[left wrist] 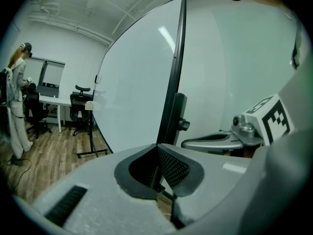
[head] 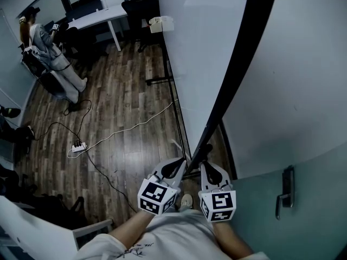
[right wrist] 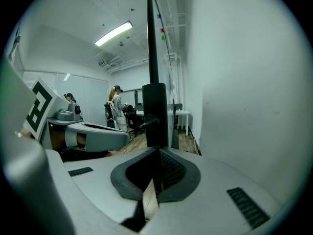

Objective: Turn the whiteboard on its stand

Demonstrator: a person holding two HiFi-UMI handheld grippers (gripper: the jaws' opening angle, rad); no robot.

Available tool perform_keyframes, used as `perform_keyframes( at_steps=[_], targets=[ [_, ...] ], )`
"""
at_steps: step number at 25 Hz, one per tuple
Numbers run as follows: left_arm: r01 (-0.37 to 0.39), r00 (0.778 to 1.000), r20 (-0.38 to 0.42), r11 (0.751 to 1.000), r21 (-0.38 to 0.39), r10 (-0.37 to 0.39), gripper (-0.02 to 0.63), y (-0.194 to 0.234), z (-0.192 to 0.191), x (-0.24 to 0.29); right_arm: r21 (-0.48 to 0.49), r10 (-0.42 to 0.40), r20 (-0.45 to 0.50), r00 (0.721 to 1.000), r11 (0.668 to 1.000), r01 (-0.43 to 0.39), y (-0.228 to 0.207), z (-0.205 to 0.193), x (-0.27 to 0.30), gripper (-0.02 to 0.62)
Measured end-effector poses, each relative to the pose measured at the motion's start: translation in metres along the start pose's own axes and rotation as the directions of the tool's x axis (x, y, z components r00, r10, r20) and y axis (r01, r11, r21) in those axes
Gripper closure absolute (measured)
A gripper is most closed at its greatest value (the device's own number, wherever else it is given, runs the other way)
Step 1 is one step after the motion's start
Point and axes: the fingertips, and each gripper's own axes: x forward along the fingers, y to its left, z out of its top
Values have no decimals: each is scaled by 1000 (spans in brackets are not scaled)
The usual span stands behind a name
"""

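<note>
The whiteboard (head: 200, 47) stands nearly edge-on before me, its black frame edge (head: 244, 53) running down to the stand's bracket (head: 203, 151). Both grippers sit side by side right at that lower end. My left gripper (head: 181, 167) points at the frame from the left and the right gripper (head: 205, 167) from the right. In the left gripper view the frame (left wrist: 172, 82) drops straight behind the left gripper (left wrist: 157, 170), whose pads meet. In the right gripper view the black post (right wrist: 154, 114) rises just beyond the right gripper (right wrist: 157, 173), also shut. I see nothing between either pair of pads.
The stand's floor rail (head: 179, 123) and foot (head: 160, 81) lie on the wood floor. A power strip (head: 78, 147) with trailing cables lies left. A person (head: 40, 42), a desk (head: 100, 16) and an office chair (head: 138, 4) are at the back. A wall with a door handle (head: 286, 193) is close on the right.
</note>
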Motion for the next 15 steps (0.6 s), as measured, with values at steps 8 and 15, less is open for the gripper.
perform_keyframes(
  at_steps=[8,15],
  targets=[
    [-12,1000,-2,1000,12,12,595,0,0,-2,-3,15,-5,1000,1000,-15,1,0,2,589],
    [-7,1000,-7,1000,18,7,595,0,-1,-3,-11,17,0,1000,1000,-17,3,2,3,589]
  ],
)
